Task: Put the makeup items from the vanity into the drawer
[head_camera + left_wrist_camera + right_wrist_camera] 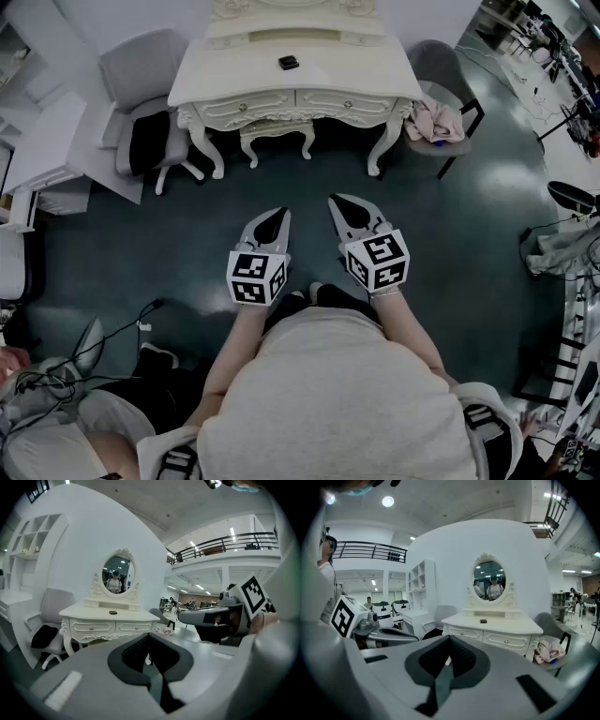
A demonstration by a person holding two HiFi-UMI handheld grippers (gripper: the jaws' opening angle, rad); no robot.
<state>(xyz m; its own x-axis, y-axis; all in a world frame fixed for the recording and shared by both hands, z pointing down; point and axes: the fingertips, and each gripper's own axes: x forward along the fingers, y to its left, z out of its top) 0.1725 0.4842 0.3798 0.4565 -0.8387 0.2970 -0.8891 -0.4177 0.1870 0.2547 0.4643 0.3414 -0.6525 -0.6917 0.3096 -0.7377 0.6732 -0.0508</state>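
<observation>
- Open workshop hall with a railed upper gallery, white walls and a dark glossy floor [450,234]; cables trail at its left and right edges, so the walk forward should keep to the bare middle strip.
- Cream vanity [244,70] stands against the far wall, well apart from the person, with an oval mirror [118,573] above it. My reading is that the step in hand is the approach, with nothing picked up yet.
- Grey chair [141,66] sits at the vanity's left. A second chair [448,103] at its right carries a pink cloth [433,122]. A carved stool [277,131] is tucked between the vanity legs. Coming in square to the front should keep both arms clear of all three.
- Two drawers [246,105] run side by side under the top, and both look shut. One likely has to be pulled out by its knob before anything goes in, so one hand should head for a knob.
- Left gripper [284,212] and right gripper [334,198] are held side by side in front of the person, aimed slightly downward. Each has its jaws pressed together with nothing between them. They must be spread before reaching the top.
- Small dark makeup item [289,63] lies alone near the middle of the vanity top, towards the back. It looks low and flat, so a level pinch across its sides seems safest.
</observation>
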